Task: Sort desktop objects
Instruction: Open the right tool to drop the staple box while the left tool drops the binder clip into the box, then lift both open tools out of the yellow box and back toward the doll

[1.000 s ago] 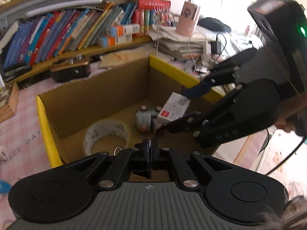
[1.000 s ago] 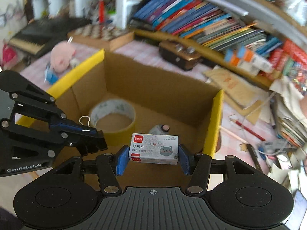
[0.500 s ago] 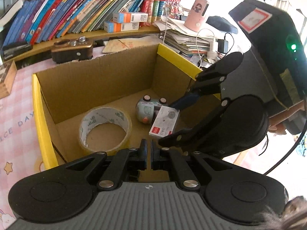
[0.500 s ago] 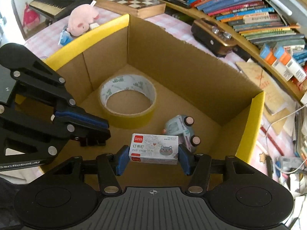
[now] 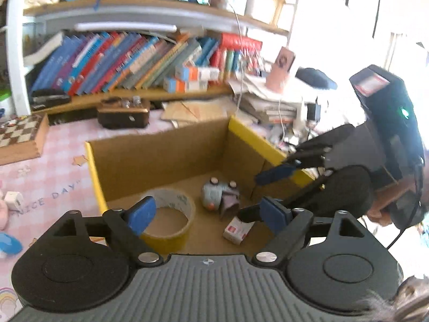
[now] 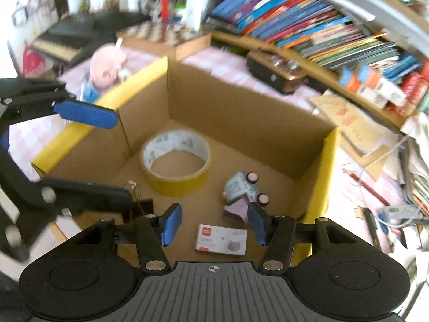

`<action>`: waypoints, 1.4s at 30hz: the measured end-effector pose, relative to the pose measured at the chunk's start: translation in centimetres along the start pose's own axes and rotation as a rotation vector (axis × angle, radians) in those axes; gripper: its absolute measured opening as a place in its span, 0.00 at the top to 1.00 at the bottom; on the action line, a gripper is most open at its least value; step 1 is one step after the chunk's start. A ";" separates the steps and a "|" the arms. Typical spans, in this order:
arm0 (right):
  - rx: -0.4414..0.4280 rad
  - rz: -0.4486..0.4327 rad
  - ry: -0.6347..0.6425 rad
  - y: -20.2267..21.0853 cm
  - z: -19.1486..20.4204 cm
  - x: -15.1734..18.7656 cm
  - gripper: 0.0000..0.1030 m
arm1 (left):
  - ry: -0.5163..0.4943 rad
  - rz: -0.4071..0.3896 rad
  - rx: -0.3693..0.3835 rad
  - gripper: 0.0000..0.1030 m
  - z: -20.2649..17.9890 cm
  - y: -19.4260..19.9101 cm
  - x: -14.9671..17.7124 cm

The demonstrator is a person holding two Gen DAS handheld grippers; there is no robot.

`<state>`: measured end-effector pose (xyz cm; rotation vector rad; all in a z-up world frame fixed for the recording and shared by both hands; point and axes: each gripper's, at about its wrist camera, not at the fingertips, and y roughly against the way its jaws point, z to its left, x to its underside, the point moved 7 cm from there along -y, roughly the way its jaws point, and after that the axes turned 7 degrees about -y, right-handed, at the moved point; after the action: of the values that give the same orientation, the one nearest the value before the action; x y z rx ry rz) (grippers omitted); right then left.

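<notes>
A cardboard box with yellow rims (image 6: 324, 166) (image 5: 92, 166) stands on the pink desk. On its floor lie a roll of yellow tape (image 6: 175, 165) (image 5: 167, 221), a small toy car (image 6: 241, 187) (image 5: 214, 194), a binder clip (image 6: 134, 196) and a white staple box (image 6: 221, 240) (image 5: 237, 230). My right gripper (image 6: 213, 224) is open and empty just above the staple box. It shows in the left wrist view (image 5: 268, 190). My left gripper (image 5: 206, 214) is open and empty over the box's near left; it shows in the right wrist view (image 6: 88, 153).
A pink plush (image 6: 107, 63), a chessboard (image 5: 18, 132) and a brown wooden case (image 5: 123, 112) lie on the desk around the box. A shelf of books (image 5: 128, 61) runs behind. Stacked papers and cables (image 5: 270, 102) crowd the right side.
My right gripper has opened and the staple box has dropped onto the box floor. My left gripper has opened too, and both have risen a little.
</notes>
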<state>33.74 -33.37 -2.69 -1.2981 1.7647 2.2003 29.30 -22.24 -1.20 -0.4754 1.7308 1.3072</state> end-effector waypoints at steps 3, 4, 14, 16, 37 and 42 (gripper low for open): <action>0.042 -0.079 -0.066 2.0 -0.4 0.0 0.43 | 0.004 -0.035 -0.037 0.13 0.4 1.7 -0.2; 0.057 -0.103 -0.086 2.5 -0.5 0.1 0.43 | 0.010 -0.047 -0.042 0.13 0.6 2.2 -0.2; 0.160 -0.281 -0.304 6.7 0.4 2.8 0.42 | 0.063 -0.111 -0.095 0.09 1.4 7.0 1.2; 0.176 -0.309 -0.361 7.4 0.7 3.6 0.41 | 0.074 -0.113 -0.100 0.09 1.5 7.6 1.8; 0.317 -0.264 -0.537 8.2 10.1 10.5 0.36 | 0.114 -0.023 -0.113 0.04 4.7 13.7 10.5; 0.330 -0.254 -0.561 8.1 13.0 11.0 0.33 | 0.123 -0.006 -0.124 0.00 5.9 14.8 11.8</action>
<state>15.10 -30.47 -3.00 -0.6949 1.5478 1.7966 14.64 -9.04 -2.82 -0.6429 1.7532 1.4119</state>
